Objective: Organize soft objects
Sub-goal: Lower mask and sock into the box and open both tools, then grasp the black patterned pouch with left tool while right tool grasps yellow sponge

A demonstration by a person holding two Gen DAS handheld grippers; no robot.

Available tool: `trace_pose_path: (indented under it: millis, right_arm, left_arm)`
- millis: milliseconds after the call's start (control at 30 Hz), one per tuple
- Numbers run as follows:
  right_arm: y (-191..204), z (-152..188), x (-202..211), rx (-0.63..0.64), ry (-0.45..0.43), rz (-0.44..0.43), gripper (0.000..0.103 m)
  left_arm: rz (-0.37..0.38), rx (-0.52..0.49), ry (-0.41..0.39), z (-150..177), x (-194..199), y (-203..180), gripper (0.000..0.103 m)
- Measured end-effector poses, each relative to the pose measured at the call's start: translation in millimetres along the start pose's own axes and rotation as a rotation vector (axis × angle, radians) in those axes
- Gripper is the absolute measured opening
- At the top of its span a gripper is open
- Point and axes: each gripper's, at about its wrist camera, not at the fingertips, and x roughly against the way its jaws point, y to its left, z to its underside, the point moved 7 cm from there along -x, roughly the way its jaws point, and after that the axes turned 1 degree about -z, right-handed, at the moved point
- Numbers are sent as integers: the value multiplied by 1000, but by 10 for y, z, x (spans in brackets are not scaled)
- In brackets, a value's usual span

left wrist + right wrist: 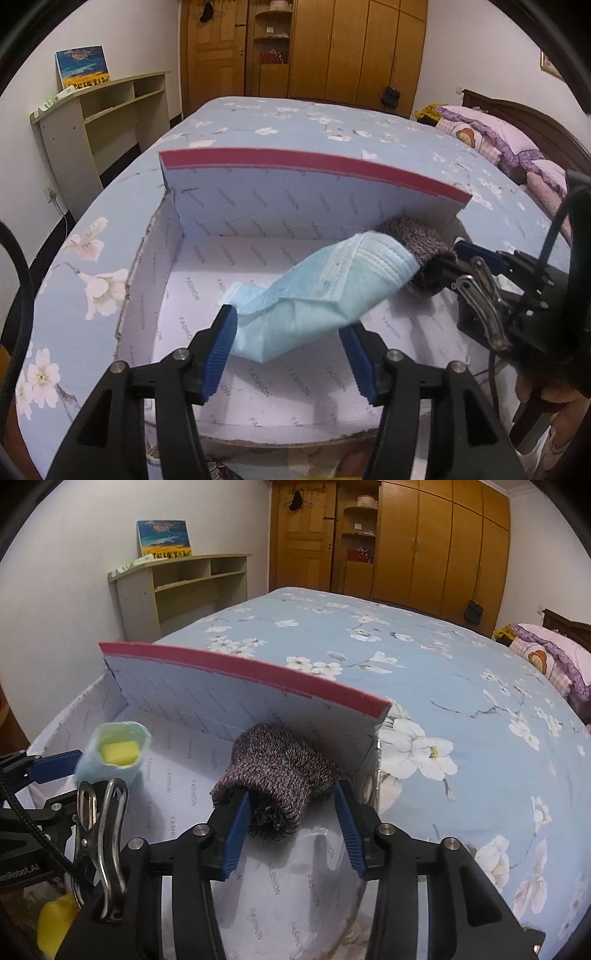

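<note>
An open white cardboard box [207, 258] with a red-edged lid stands on the bed. A light blue face mask [314, 291] lies in it between the wide-open fingers of my left gripper [291, 332]; its left end rests against the left finger. From the right wrist view the mask [114, 751] looks rolled, with yellow inside. A grey-purple knitted piece [280, 771] lies in the box's right corner between the open fingers of my right gripper [291, 805], touching the left finger. The right gripper [447, 258] also shows in the left wrist view beside the knit [413, 236].
The box [166, 716] sits near the front edge of a blue floral bed [443, 672]. Pink pillows [491, 136] lie at the far right. A beige shelf unit [107, 118] stands left against the wall. A yellow object [55, 926] shows at lower left.
</note>
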Motion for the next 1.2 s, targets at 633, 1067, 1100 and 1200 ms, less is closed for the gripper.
trace_pose_path:
  millis: [633, 1067, 1100, 1200]
  right_arm:
    - [91, 12, 629, -27, -43, -37, 54]
    - [263, 364, 1023, -75, -20, -59, 54]
    - [281, 404, 1046, -79, -16, -62, 54]
    - [341, 520, 1099, -83, -3, -74, 54]
  left_arm:
    - [27, -12, -51, 43, 584, -19, 63]
    - [30, -6, -44, 368, 1000, 114, 63]
    - [31, -1, -41, 409, 1019, 128, 63]
    - [37, 15, -26, 530, 1052, 171, 63]
